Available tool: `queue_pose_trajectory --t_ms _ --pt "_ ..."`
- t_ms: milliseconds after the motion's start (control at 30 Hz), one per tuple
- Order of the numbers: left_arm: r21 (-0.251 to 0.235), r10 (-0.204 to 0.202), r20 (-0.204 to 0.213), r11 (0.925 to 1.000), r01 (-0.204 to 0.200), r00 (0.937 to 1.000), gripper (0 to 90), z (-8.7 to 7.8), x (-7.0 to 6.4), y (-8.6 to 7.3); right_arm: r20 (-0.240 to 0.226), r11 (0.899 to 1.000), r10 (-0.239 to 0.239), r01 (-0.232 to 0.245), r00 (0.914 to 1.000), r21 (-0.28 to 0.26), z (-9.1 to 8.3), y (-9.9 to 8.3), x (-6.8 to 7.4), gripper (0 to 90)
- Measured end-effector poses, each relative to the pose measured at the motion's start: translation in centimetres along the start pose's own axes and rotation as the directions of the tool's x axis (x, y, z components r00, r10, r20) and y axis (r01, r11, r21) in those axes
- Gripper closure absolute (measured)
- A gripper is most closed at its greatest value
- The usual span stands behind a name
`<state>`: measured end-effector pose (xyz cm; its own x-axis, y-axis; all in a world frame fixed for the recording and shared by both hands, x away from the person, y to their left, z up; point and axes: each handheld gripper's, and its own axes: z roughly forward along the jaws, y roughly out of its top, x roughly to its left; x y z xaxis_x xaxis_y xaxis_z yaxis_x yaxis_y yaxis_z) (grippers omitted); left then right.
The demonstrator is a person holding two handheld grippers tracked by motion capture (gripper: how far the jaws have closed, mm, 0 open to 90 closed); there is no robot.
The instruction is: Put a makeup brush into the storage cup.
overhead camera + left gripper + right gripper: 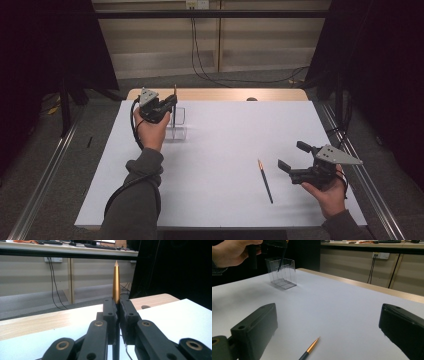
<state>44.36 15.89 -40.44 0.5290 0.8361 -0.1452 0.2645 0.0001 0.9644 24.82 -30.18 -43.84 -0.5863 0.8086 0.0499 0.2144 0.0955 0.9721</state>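
My left gripper (170, 104) (117, 305) is shut on a pencil (116, 282) held upright, gold pointed end up. It hangs over a clear plastic holder (178, 124) (283, 272) at the table's far left. In the right gripper view the pencil's dark lower end (280, 263) dips into the holder's open top. A second dark pencil with a gold tip (265, 181) (309, 350) lies flat on the white table near right. My right gripper (292, 156) (327, 315) stands open just right of it, jaws wide apart with nothing between them.
The white sheet (225, 145) covers the table; a bare wooden strip (220, 94) runs along its far edge. Metal rails (365, 180) flank both sides. Cables (200, 55) hang on the back wall, and dark curtains stand left and right.
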Motion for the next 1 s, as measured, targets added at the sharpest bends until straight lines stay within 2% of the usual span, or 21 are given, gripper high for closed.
queue_pose_trajectory --t_ms 200,333,567,1000 --pt "0.005 0.010 0.000 0.9999 -0.010 1.0000 83.9 -0.1 0.0 -0.1 -0.003 1.000 0.000 0.000 1.0000 -0.001 0.0 0.0 0.0 1.5" --pt "0.005 -0.002 -0.002 1.0000 0.002 1.0000 83.9 -0.1 -0.1 -0.3 -0.003 1.000 0.000 0.000 1.0000 -0.002 0.0 0.0 0.1 1.5" --pt "0.017 0.004 -0.002 0.9999 -0.004 1.0000 83.9 -0.1 0.0 -0.7 0.000 1.000 -0.003 0.003 1.0000 -0.001 0.0 0.0 0.0 1.5" --pt "0.028 -0.010 -0.006 0.9995 0.010 0.9999 83.9 0.0 -0.1 -1.7 -0.004 1.000 -0.003 0.003 1.0000 0.003 0.0 0.0 0.1 1.5"
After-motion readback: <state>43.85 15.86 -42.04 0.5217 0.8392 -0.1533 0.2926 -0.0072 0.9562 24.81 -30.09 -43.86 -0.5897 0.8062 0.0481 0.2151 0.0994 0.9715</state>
